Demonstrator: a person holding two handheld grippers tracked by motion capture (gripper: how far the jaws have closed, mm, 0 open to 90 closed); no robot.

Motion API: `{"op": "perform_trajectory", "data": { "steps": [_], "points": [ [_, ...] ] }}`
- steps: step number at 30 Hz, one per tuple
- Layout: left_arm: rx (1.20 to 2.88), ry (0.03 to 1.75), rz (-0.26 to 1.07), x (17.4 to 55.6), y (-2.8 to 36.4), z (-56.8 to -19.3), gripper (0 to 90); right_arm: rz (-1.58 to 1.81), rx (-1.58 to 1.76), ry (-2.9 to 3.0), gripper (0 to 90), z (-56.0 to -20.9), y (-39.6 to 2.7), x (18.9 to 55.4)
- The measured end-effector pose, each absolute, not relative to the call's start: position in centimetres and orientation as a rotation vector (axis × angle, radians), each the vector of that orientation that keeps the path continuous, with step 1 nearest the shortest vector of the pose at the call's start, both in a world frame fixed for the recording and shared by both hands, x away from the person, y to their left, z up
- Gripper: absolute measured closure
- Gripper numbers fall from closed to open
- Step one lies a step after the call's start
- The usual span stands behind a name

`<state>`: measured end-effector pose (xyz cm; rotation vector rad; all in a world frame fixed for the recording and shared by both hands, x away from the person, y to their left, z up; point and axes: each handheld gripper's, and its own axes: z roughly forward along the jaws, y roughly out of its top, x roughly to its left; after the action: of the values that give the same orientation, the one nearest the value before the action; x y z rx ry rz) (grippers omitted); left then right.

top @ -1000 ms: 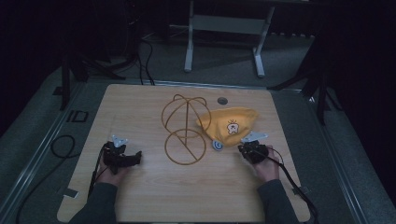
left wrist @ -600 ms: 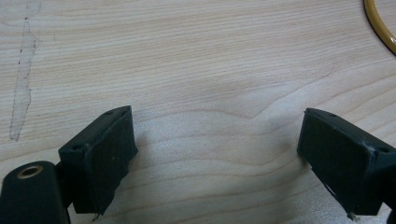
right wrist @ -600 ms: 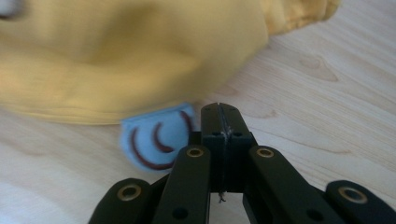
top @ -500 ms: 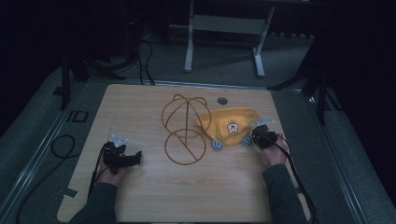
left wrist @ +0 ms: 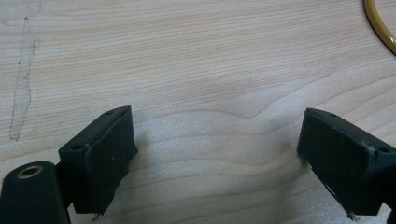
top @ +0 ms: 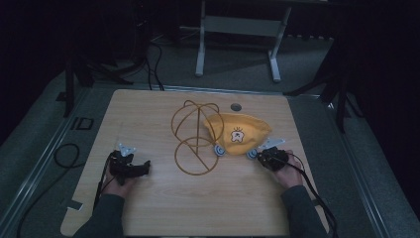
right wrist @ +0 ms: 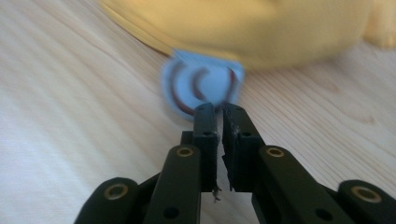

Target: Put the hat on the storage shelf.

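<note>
The right gripper lies low on the worktop, its hand reaching forward beside the near edge of the yellow hat. Its jaws have just been opening, yet stand almost together with nothing between them, tips just short of the hat's blue round tag. The left gripper rests near the wire hat stand, jaws wide apart over bare wood
</note>
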<state>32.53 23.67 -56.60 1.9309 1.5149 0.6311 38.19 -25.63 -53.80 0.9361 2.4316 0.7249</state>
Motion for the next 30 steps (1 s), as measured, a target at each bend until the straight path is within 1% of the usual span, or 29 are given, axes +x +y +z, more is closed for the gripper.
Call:
{"op": "perform_trajectory", "data": {
  "steps": [4,7,13,16,18,20,25,30],
  "points": [
    [1.931,1.515,0.631,32.5,23.7,-56.6,11.5,0.773,0.879,2.42,73.5,-53.4,-25.0,38.0],
    [1.931,1.515,0.631,32.5,23.7,-56.6,11.5,0.765,0.868,2.425,69.6,-53.5,-24.5,38.4],
    [1.93,1.515,0.631,32.5,23.7,-56.6,11.4,0.727,0.873,2.46,62.3,-54.5,-23.8,38.9],
    [1.93,1.515,0.631,32.5,23.7,-56.6,11.5,0.751,0.913,2.473,61.4,-54.4,-23.9,39.2],
    [1.93,1.515,0.631,32.5,23.7,-56.6,11.5,0.759,0.933,2.472,62.6,-54.5,-23.9,39.5],
    [1.93,1.515,0.631,32.5,23.7,-56.6,11.5,0.774,0.973,2.466,66.4,-54.5,-24.0,39.8],
    [1.931,1.515,0.631,32.5,23.7,-56.6,11.5,0.697,0.981,2.464,81.9,-54.1,-23.2,40.1],
    [1.931,1.515,0.631,32.5,23.7,-56.6,11.5,0.716,0.998,2.474,83.9,-53.7,-22.9,40.2]
  ]
}}
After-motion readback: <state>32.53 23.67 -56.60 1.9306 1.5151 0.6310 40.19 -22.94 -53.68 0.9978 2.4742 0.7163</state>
